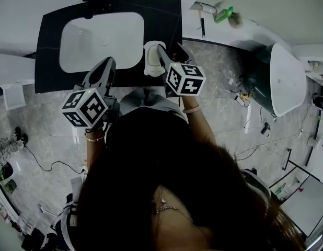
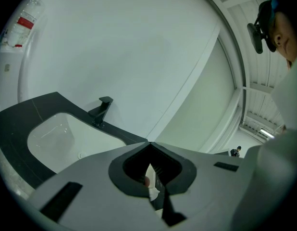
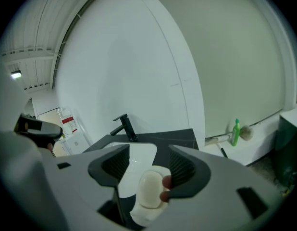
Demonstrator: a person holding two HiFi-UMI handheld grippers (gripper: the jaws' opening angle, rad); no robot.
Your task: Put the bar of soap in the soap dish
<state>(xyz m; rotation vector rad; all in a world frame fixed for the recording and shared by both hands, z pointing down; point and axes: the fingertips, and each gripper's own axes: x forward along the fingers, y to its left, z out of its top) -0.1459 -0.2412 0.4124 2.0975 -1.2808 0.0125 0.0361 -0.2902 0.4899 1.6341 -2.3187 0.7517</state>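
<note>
My right claw (image 3: 148,150) stands released, jaws wide apart and gripping nothing. Just below them, framed between the two jaws, the bar of soap (image 3: 150,188) lies in the soap dish (image 3: 143,219). Its long axis points away from me, long sides toward my jaws. My left claw (image 2: 148,143) is clenched empty, farther off by the sink (image 2: 62,138).

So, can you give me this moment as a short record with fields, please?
soap: appears to lie in the soap dish
soap dish place: on the black counter, right of the white basin
right gripper: jaws apart, over the soap, not clamping it
left gripper: jaws together, nothing held
faucet: black, behind the basin
</note>
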